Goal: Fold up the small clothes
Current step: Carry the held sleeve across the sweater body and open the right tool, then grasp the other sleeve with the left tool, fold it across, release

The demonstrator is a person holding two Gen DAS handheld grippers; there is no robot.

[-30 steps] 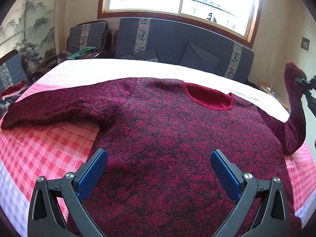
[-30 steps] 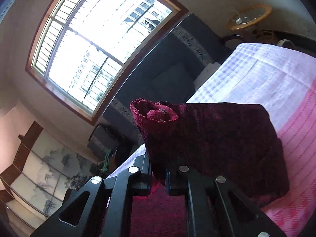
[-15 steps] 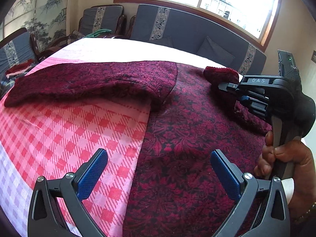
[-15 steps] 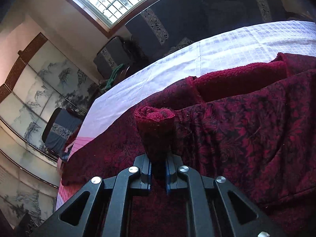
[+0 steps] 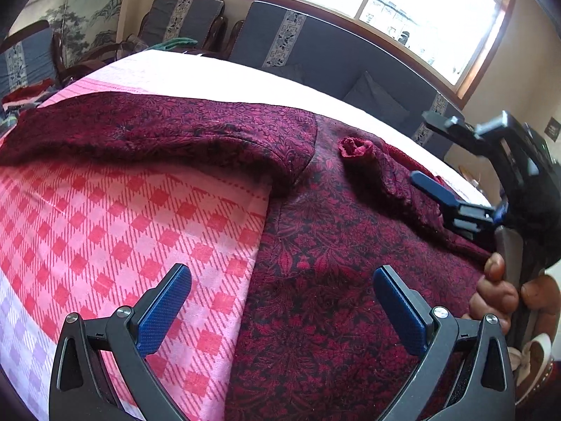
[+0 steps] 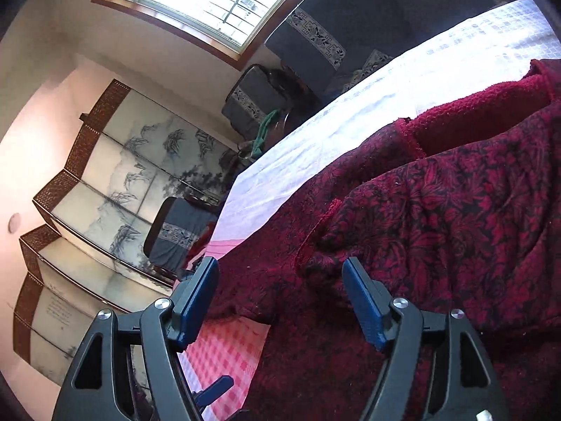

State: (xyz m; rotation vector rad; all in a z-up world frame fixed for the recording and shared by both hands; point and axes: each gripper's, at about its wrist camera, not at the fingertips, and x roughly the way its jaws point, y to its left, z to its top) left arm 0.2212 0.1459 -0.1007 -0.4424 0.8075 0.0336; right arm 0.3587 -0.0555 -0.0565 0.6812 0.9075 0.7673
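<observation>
A dark red floral sweater (image 5: pixel 336 280) lies flat on the pink checked cloth (image 5: pixel 122 245). Its right sleeve (image 5: pixel 382 172) is folded across the chest, cuff lying near the left shoulder; it also shows in the right wrist view (image 6: pixel 438 217). Its left sleeve (image 5: pixel 140 129) stretches out to the left. My left gripper (image 5: pixel 280 312) is open and empty above the sweater's left side edge. My right gripper (image 6: pixel 280 298) is open and empty just behind the folded sleeve's cuff; it also shows in the left wrist view (image 5: pixel 445 172).
A dark blue sofa (image 5: pixel 333 49) runs along the far edge under the window. Armchairs (image 5: pixel 182 17) and a painted folding screen (image 6: pixel 115 182) stand at the far left. The cloth's white part (image 6: pixel 385 98) lies beyond the sweater's collar.
My right gripper laid the right sleeve across the chest, opened and let go of the cuff. My left gripper moved left over the sweater's side edge and stayed open.
</observation>
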